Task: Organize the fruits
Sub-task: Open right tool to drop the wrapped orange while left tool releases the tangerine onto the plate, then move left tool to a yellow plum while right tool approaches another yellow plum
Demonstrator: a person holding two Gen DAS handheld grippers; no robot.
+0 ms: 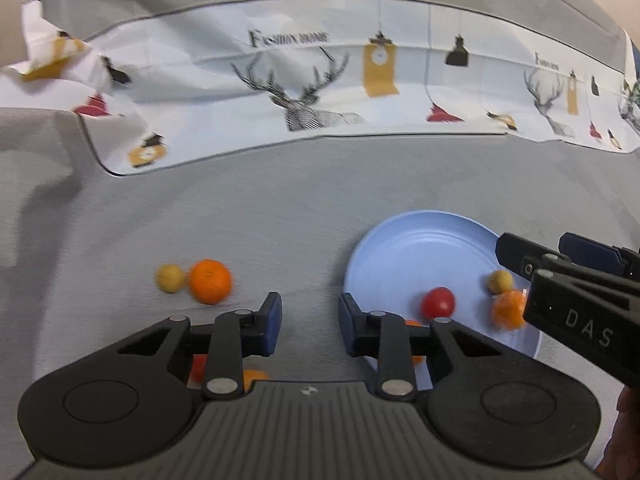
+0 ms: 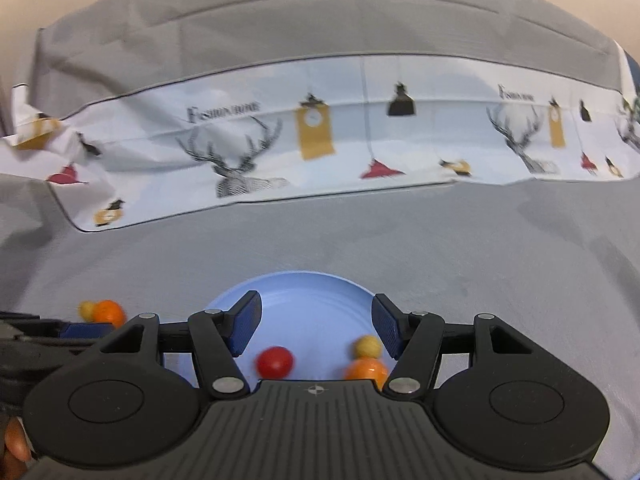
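Note:
A light blue plate (image 1: 420, 240) (image 2: 312, 292) lies on the grey cloth. It holds a red tomato (image 1: 439, 303) (image 2: 274, 362), a small yellow fruit (image 1: 500, 281) (image 2: 368, 346) and an orange (image 1: 508, 310) (image 2: 366, 370). Left of the plate, on the cloth, another orange (image 1: 210, 281) (image 2: 109, 312) touches a second yellow fruit (image 1: 170, 278) (image 2: 85, 309). My left gripper (image 1: 310, 320) hovers open over bare cloth by the plate's left rim. My right gripper (image 2: 316, 316) is open above the plate, with nothing between its fingers. Bits of red and orange fruit (image 1: 254, 378) show under the left gripper's body, mostly hidden.
A white cloth printed with deer and clocks (image 1: 304, 92) (image 2: 320, 140) lies across the back of the table, crumpled at its left end. Grey fabric rises behind it. A person's fingers (image 2: 16, 444) show at the lower left of the right wrist view.

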